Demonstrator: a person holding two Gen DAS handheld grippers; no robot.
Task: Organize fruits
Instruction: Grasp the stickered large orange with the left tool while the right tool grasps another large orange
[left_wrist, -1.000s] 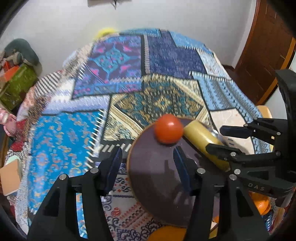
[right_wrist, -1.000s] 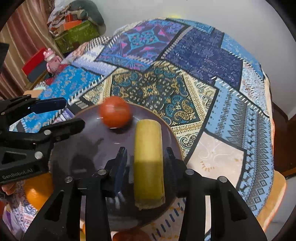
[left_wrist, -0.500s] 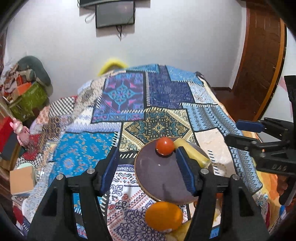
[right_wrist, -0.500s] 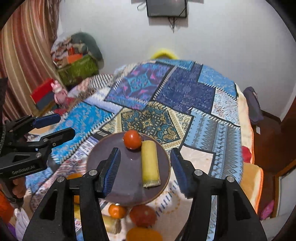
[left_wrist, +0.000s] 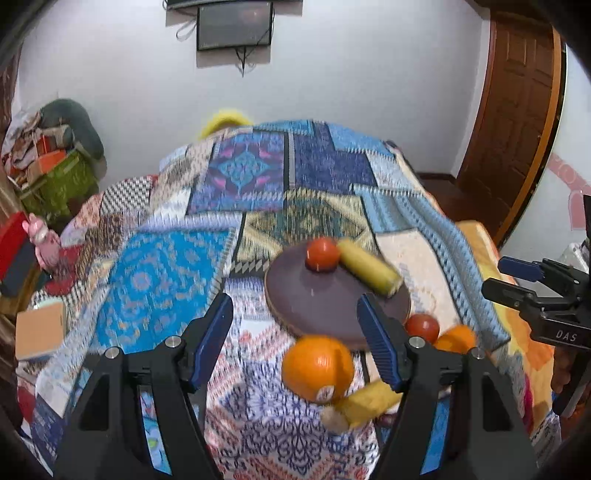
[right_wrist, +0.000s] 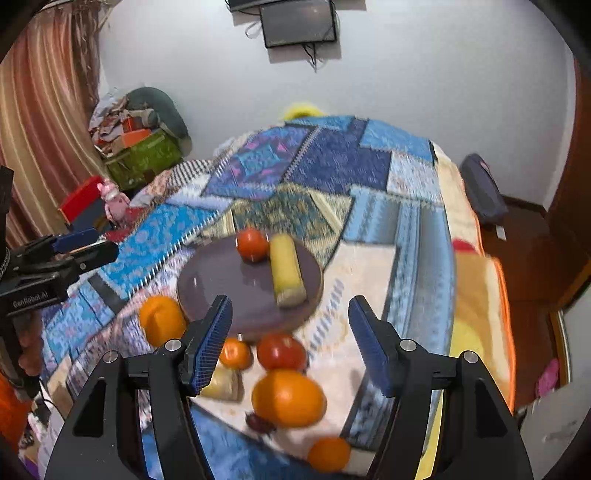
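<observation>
Both grippers hang over a bed covered with a patchwork blanket (right_wrist: 332, 166). The left gripper (left_wrist: 295, 339) has its fingers (left_wrist: 214, 336) apart and opening, with nothing between them. The right gripper (right_wrist: 290, 341) also has its fingers (right_wrist: 364, 343) apart and opening, gripping nothing. Beyond both sets of fingertips lies a dark round plate (right_wrist: 218, 280) carrying a red tomato (right_wrist: 252, 244) touching a yellow banana piece (right_wrist: 285, 271). Nearer the right fingers, off the plate, lie a second tomato (right_wrist: 281, 351), a large orange (right_wrist: 289, 398), a small orange (right_wrist: 235, 353) and another orange (right_wrist: 161, 320) beside the plate's left rim.
</observation>
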